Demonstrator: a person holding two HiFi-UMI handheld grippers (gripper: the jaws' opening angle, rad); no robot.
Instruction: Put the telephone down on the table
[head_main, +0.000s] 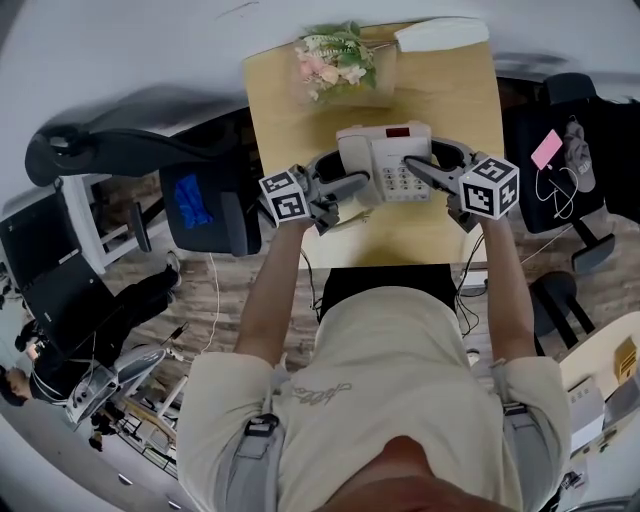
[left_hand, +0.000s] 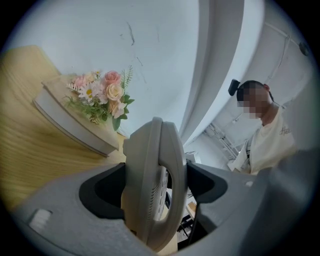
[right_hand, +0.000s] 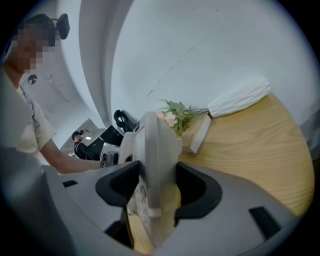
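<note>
The light brown wooden desk (head_main: 280, 130) is the biggest thing here, and it is where the phone has to go. Over its near half is the pale grey plastic telephone with push buttons (head_main: 385, 160). It looks close to the desk top, but the pictures do not show whether its bottom touches the wood.

The person holds it from both sides, most likely so it stays level and does not tip. The left hand-held gripper (head_main: 345, 185) is closed on the side where the handset lies. In the left gripper view the telephone (left_hand: 155, 185) fills the gap between the jaws, edge on. The right hand-held gripper (head_main: 420, 172) is closed on the button side, and its own view shows the telephone (right_hand: 155, 170) pinched the same way.

The telephone has a small dark red window on top and rows of little buttons.

At the far end of the desk a bunch of pink and white flowers (head_main: 335, 60) lies on a flat pale box (left_hand: 75, 125), well apart from the telephone.
</note>
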